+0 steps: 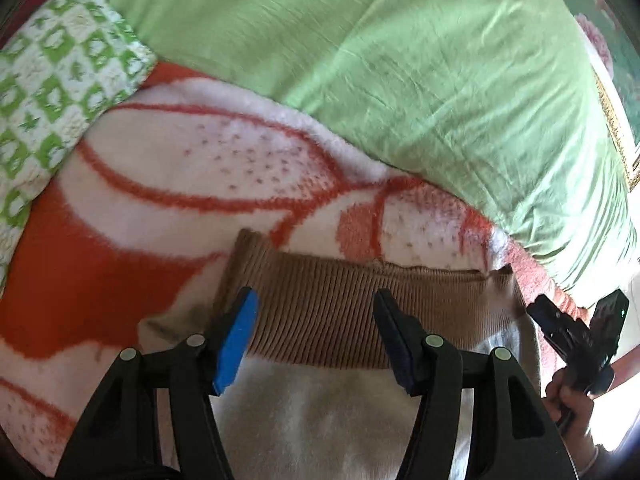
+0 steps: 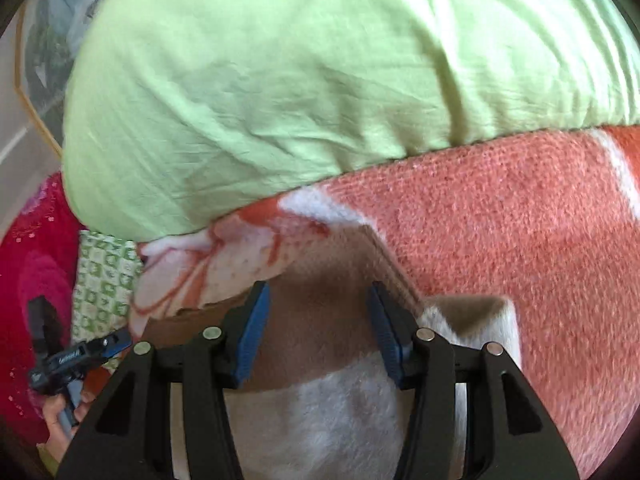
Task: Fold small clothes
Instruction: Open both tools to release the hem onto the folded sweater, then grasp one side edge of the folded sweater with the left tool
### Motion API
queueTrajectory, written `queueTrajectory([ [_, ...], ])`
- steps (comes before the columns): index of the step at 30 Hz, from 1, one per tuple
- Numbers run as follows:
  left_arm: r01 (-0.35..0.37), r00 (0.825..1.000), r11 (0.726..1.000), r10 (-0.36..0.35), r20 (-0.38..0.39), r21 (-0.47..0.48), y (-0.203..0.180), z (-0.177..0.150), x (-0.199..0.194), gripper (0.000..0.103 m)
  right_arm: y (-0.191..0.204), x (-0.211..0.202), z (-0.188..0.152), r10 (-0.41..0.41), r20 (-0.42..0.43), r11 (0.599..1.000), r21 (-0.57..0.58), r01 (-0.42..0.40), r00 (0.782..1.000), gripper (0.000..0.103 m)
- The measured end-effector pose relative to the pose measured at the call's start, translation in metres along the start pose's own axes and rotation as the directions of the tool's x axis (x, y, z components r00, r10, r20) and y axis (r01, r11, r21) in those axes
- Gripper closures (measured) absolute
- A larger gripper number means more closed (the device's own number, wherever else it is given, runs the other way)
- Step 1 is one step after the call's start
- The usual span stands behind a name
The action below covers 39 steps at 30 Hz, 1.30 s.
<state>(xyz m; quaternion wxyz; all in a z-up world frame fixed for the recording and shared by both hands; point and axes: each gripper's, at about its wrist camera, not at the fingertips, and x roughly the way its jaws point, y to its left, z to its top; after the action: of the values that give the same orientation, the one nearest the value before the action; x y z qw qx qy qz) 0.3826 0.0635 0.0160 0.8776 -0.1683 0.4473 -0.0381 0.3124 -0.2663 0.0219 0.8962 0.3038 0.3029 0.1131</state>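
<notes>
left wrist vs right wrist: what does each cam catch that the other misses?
Left wrist only: the tan ribbed waistband seen across its full width, the right gripper at the garment's far edge, and a gold-framed picture.

Right wrist only: a magenta cloth, the left gripper from outside, and one garment corner.

Both: the white fleece garment, orange-and-white blanket, green duvet and green patterned pillow. Both grippers' jaws stand apart, gripping nothing.

Left tongs [image 1: 316, 340], right tongs [image 2: 320, 328]: both agape.
</notes>
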Motion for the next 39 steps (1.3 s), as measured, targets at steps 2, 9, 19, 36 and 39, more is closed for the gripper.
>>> queueTrajectory([
  [2, 0.018, 1.0, 1.0, -0.018, -0.009, 0.007, 0.001, -0.017, -0.013, 0.042, 0.002, -0.01, -0.012, 0.03, -0.025, 1.0, -0.004, -0.03, 0.999, 0.05],
  [9, -0.003, 0.991, 0.999, 0.01, -0.133, 0.048, 0.008, -0.107, -0.032, 0.042, 0.011, -0.039, -0.088, 0.032, -0.196, 0.996, -0.078, -0.048, 0.98, 0.05],
  [19, -0.087, 0.978, 0.996, 0.086, -0.189, 0.0, 0.044, -0.15, -0.046, 0.053, -0.038, -0.081, -0.123, -0.193, -0.146, 0.981, -0.008, 0.194, 0.97, 0.063],
  [36, -0.165, 0.963, 0.931, 0.08, -0.257, -0.327, 0.076, -0.196, -0.075, 0.034, 0.038, -0.092, -0.134, -0.051, -0.158, 0.999, -0.014, 0.049, 0.986, 0.055],
  [39, -0.137, 0.973, 0.904, 0.046, -0.227, -0.405, 0.079, -0.189, -0.069, 0.032, 0.045, -0.09, -0.141, -0.034, -0.175, 0.999, -0.016, 0.032, 0.984, 0.055],
])
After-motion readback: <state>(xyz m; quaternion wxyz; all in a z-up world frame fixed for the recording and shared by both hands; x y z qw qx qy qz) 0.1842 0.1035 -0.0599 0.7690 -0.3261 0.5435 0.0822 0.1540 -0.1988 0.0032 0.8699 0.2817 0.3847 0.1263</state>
